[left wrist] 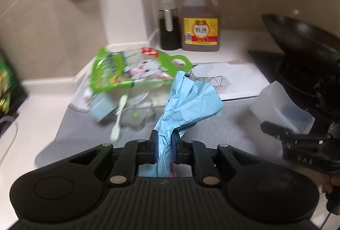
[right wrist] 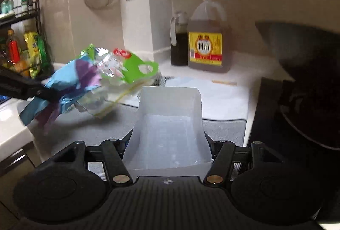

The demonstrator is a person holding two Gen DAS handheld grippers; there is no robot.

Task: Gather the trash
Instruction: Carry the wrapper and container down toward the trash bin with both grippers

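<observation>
So basically the whole next move hangs on where the tub sits relative to the left gripper (left wrist: pixel 165 145). That claw is clamped tight on a blue bag (left wrist: pixel 187 100), pinching the gathered neck between its pads, and the bag runs forward and slightly up from the jaws, with its long axis pretty much in line with the fingers. Bundled at the far end, ahead and a bit to the claw's left, is the trash: a green-and-clear plastic package (left wrist: pixel 131 72) and what looks like a small pale spoon (left wrist: pixel 119 117) dangling underneath. It's blurry, so I can't tell how much of it is actually inside the bag versus just stuck to it.

The right gripper (right wrist: pixel 167 145) has its jaws closed around the sides of a translucent plastic container (right wrist: pixel 167 121), open mouth facing up and forward. From the left claw that tub (left wrist: pixel 280 106) is off to the right and slightly ahead, near but not touching the bag. From the right claw, the bundle (right wrist: pixel 95 83) hangs up and to the left, just short of the tub's rim.

My guess is the trash goes rightward over that opening.
</observation>
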